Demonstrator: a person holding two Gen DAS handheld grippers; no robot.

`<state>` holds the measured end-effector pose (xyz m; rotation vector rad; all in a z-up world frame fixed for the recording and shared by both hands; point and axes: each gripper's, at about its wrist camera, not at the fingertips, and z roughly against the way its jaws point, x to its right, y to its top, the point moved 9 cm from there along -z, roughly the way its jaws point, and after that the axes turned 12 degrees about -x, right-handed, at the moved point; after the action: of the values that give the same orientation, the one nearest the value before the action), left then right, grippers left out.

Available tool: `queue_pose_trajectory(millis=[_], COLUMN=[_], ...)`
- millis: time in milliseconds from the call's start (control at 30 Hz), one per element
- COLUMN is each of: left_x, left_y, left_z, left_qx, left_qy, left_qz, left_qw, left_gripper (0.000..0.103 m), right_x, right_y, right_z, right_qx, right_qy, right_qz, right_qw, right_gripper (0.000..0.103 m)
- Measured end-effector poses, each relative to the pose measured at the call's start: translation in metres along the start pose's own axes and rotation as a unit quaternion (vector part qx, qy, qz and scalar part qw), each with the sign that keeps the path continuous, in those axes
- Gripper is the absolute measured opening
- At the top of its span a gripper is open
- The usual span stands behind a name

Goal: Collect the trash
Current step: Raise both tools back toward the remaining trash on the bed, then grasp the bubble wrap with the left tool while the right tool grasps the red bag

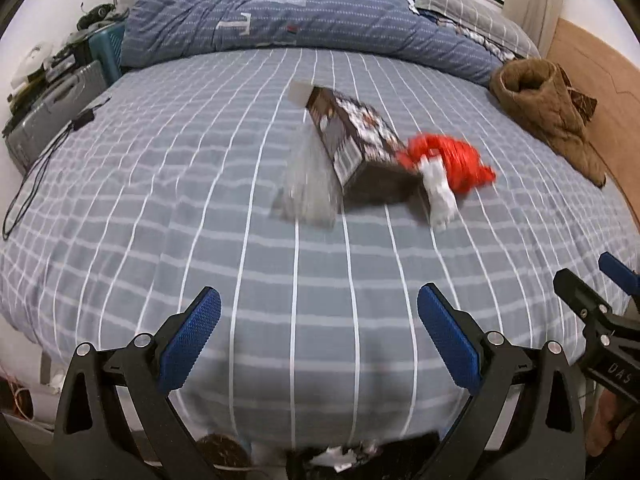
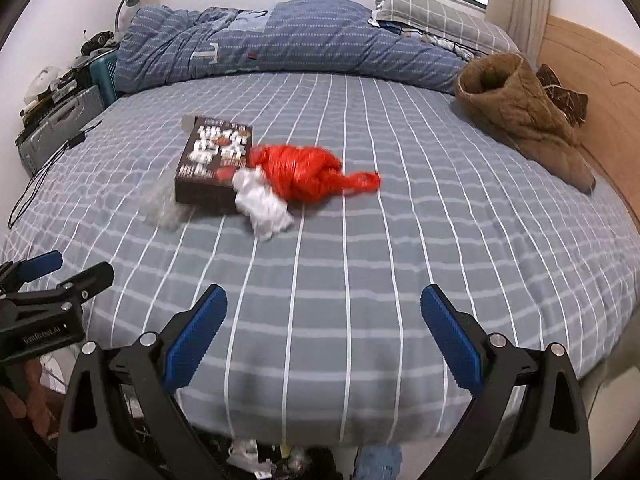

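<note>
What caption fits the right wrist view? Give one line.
Open right gripper faces box, red bag and tissue on bed.

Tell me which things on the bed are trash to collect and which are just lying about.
Trash to collect: dark printed box, red plastic bag, crumpled white paper, clear plastic wrapper.

Just lying about: brown coat, blue quilt, black cable, pillow.

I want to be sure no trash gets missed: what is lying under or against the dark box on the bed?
A clear plastic wrapper sticks out from beneath the dark box; crumpled white paper and a red plastic bag lie against it. Anything fully under the box is hidden.
</note>
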<state>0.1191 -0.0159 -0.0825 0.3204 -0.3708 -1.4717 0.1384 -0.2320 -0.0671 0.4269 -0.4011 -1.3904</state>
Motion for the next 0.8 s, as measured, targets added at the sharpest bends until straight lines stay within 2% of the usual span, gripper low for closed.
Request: queue_pose_trajectory(millis=[300, 400, 633, 800], left_x=[0.005, -0.001, -0.028, -0.034], left_y=[0.063, 0.081, 0.1, 0.106], left_z=[-0.023, -0.038, -0.077, -0.098], left_qx=[0.005, 0.0, -0.023, -0.031], left_qy=[0.0, 0.012, 0.023, 0.001], left_qz=[-0.004, -0.004, -0.004, -0.007], left_qw=[1.0, 0.9999, 0.9995, 0.9995], left_gripper=[0.097, 0.097, 0.096, 0.096], right_x=[0.002, 0.003, 0.004, -0.004], right_y=[0.062, 0.075, 0.103, 0.114], right_z=[-0.04, -0.055, -0.095, -0.113], right_qx=[0.009, 0.008, -0.001, -0.008], right_qy=[0.012, 0.017, 0.03, 0.044], right_qz=[0.002, -0.001, -0.008, -0.001], right_qw=[1.0, 1.0, 1.0, 0.999], right_gripper=[0.094, 0.094, 0.09, 0.09])
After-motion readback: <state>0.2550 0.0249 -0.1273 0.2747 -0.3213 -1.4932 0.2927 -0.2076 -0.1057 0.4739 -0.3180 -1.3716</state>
